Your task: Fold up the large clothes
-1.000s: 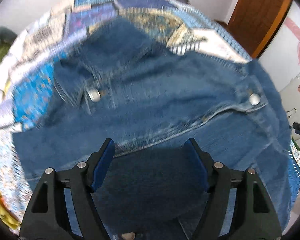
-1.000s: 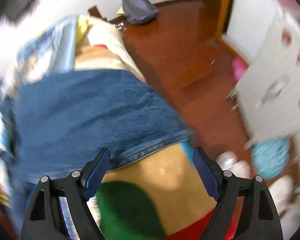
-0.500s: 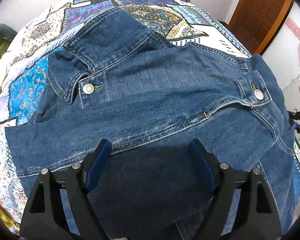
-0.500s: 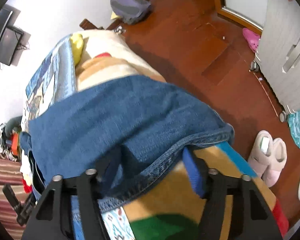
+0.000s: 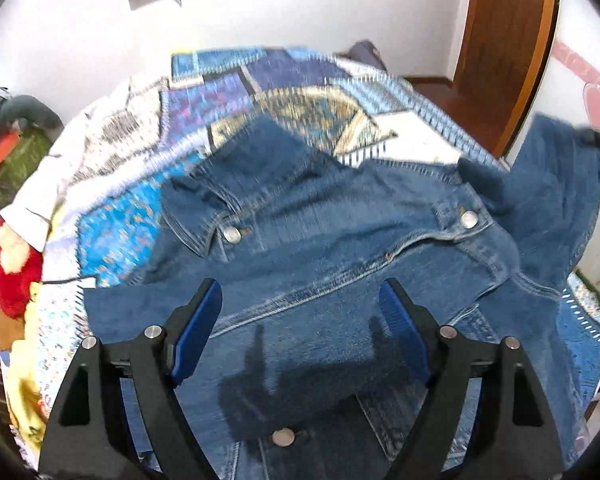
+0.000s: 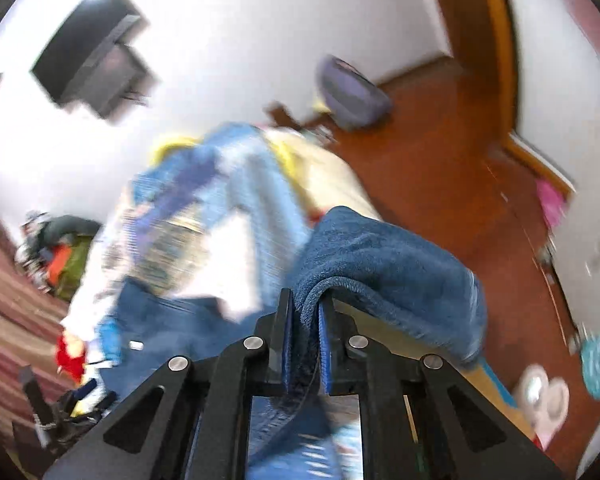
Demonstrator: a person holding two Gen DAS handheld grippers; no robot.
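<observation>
Since a moment ago the right gripper (image 6: 305,320) has pinched the jacket (image 5: 340,248) hem and lifted it at 2 o'clock, starting a fold over the bed (image 5: 132,160), while the left gripper (image 5: 300,320) hovers spread.

Black claw (image 5: 300,332) frames, blue pads (image 6: 287,344), silver screws (image 5: 153,331)

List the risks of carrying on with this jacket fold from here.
1. The right gripper pinches only a folded edge of the denim jacket; the lifted weight may pull it free.
2. The left gripper is open above the jacket and pins nothing, so the whole garment may drag across the patchwork quilt.
3. The raised part hangs near the bed's edge; dropped, it may slide toward the wooden floor.
</observation>
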